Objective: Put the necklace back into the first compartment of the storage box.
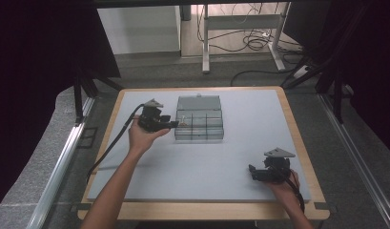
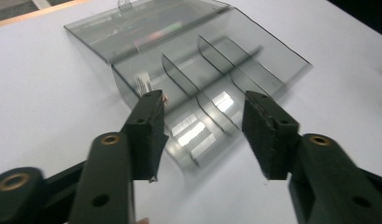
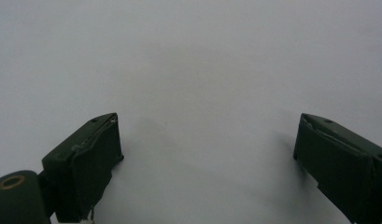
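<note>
Clear compartment box [image 2: 212, 88] just beyond the open left tool [image 2: 202, 123]

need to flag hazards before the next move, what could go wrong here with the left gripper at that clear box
The left gripper is open right at the divided clear box, whose lid lies folded back. A jaw could knock the light box and slide it. The small item in the end compartment could spill out.

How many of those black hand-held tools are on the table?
2: the left tool at the clear compartment box, the right tool near the table's front right corner.
</note>
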